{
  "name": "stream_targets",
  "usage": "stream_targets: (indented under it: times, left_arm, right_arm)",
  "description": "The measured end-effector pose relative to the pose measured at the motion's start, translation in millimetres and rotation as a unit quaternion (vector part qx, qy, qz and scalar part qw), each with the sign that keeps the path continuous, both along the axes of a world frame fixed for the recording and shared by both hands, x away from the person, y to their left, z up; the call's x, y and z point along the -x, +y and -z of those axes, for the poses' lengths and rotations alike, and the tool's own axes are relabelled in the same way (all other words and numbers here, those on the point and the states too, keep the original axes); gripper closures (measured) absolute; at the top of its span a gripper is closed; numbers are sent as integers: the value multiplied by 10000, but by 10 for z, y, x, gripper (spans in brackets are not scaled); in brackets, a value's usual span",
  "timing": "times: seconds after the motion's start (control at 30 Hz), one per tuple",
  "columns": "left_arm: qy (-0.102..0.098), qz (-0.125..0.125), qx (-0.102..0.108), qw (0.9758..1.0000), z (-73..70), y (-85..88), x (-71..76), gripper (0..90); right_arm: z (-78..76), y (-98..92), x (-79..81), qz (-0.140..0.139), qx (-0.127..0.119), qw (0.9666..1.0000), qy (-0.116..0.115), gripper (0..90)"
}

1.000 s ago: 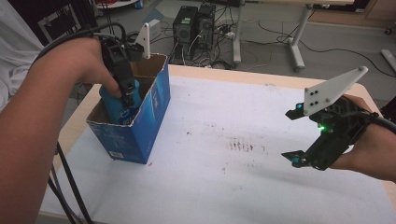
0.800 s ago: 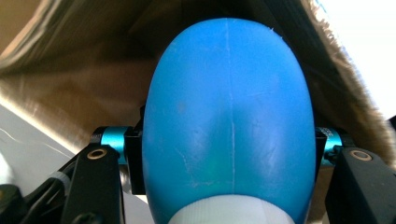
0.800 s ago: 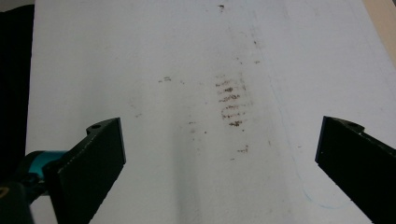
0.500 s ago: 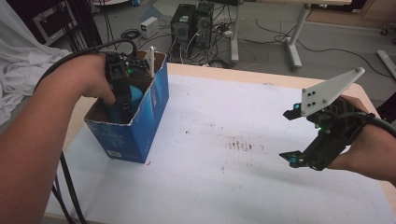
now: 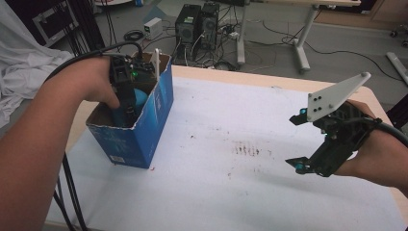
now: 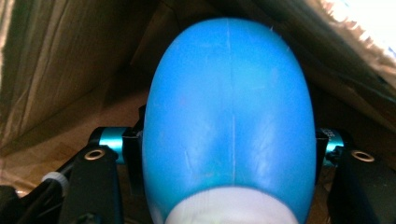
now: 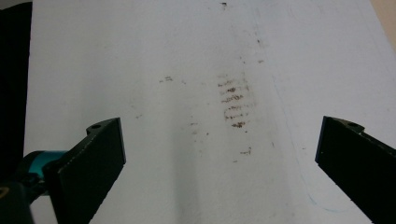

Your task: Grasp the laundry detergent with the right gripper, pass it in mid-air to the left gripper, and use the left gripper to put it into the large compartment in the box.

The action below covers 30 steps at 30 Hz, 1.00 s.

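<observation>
A blue cardboard box (image 5: 144, 132) stands open-topped at the table's left. My left gripper (image 5: 126, 111) reaches down into it from above. Between its jaws sits a smooth blue egg-shaped object (image 6: 229, 116) with a white end, also seen in the box in the high view (image 5: 140, 98). Both pads (image 6: 134, 149) touch its sides, though the jaws have just been opening a little. Brown cardboard walls surround it. My right gripper (image 5: 299, 142) hovers over the table's right side, open, with nothing between its jaws (image 7: 219, 154).
The white table cover (image 5: 231, 183) carries a patch of brown smudges (image 5: 248, 148) near the middle, below the right gripper's jaws (image 7: 233, 100). A white stick (image 5: 156, 62) stands up in the box. Computers and cables sit on the floor beyond the far edge.
The left gripper has shifted a little farther back and slightly lower in the box, with the blue object still between its jaws. The right gripper has stayed put.
</observation>
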State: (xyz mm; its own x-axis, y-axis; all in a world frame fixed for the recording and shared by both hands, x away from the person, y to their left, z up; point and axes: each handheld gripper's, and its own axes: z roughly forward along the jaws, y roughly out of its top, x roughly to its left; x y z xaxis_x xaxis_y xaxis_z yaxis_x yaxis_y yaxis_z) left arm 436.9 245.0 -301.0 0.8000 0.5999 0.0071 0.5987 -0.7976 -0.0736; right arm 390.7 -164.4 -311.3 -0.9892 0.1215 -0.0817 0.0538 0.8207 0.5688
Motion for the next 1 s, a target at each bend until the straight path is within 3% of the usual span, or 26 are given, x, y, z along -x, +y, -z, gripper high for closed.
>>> stream_targets:
  times: [0.23, 0.5, 0.7, 0.83, 0.9, 0.93, 1.0]
  left_arm:
    - [-42, -40, 13, 10000, -90, 20, 20, 295]
    - [-62, -24, 102, 9999, -255, 38, 40, 272]
    - [-213, -47, 84, 9997, -494, 22, 70, 225]
    - [-346, 53, 129, 9993, -756, -21, 96, 208]
    - [-346, 53, 129, 9993, -756, -21, 96, 208]
    - [-433, 224, 254, 9985, -904, -106, 123, 189]
    - [-454, 397, 347, 9976, -977, -185, 143, 182]
  right_arm:
    - [11, 3, 5, -5, 26, 10000, 14, 9]
    - [8, -11, 3, 1, 21, 10000, 37, 9]
    - [-4, -59, -16, 41, -26, 9999, 100, 9]
    - [-19, -91, -41, 65, -43, 9999, 133, 9]
    - [-29, -97, -48, 75, -35, 9999, 141, 9]
    - [-54, -108, -70, 75, -43, 9998, 157, 9]
    - [-85, -115, -93, 82, -1, 9998, 172, 9]
